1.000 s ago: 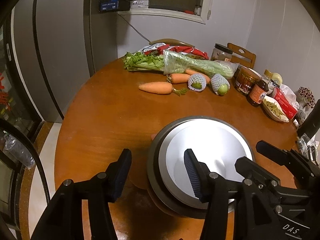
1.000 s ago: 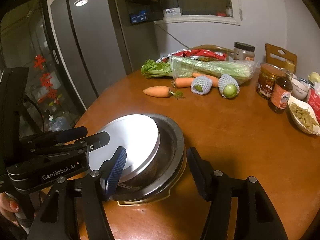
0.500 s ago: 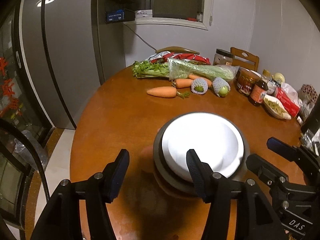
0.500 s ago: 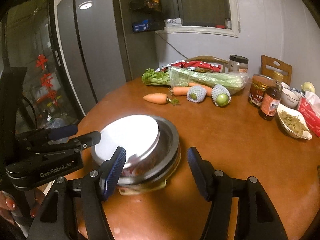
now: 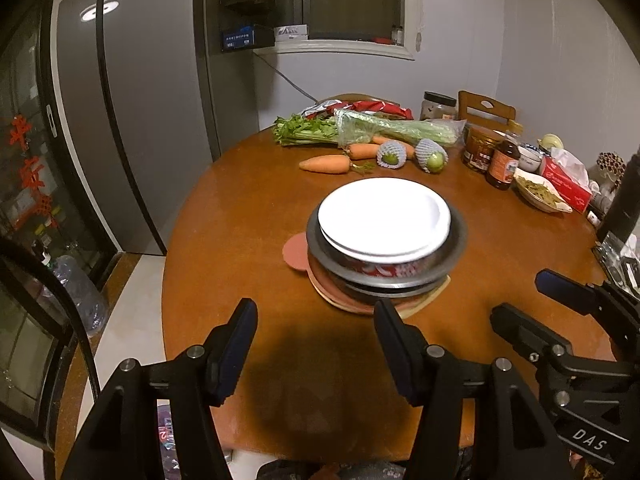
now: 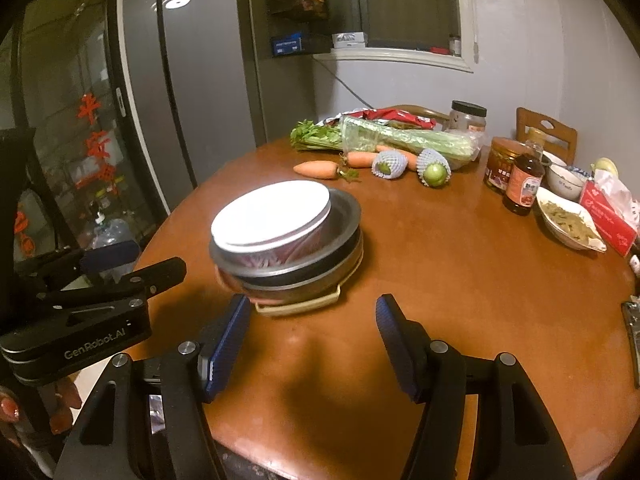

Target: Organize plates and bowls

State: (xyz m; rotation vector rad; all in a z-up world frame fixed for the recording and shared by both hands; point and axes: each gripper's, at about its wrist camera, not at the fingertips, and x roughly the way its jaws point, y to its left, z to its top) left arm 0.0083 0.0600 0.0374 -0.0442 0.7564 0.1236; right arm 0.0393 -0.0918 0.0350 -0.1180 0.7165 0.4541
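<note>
A stack of dishes stands on the round wooden table [image 5: 248,208]: a white plate [image 5: 384,214] on a red-patterned bowl [image 5: 384,268], inside a metal basin [image 5: 456,240], over flat plates. The same stack shows in the right wrist view, with the white plate [image 6: 272,210] on top and the basin [image 6: 344,216] under it. My left gripper [image 5: 316,344] is open and empty, just in front of the stack. My right gripper [image 6: 312,336] is open and empty, also in front of the stack. The right gripper also shows in the left wrist view [image 5: 560,304].
Carrots [image 5: 326,163], celery [image 5: 380,130], net-wrapped fruit [image 5: 430,156], jars and a sauce bottle [image 5: 502,164], a dish of food [image 5: 540,196] and a red tissue pack [image 5: 564,184] line the far and right side. A refrigerator [image 5: 140,120] stands left.
Both grippers have pulled back from the stack toward the near table edge. The stack now sits farther off and stands free.
</note>
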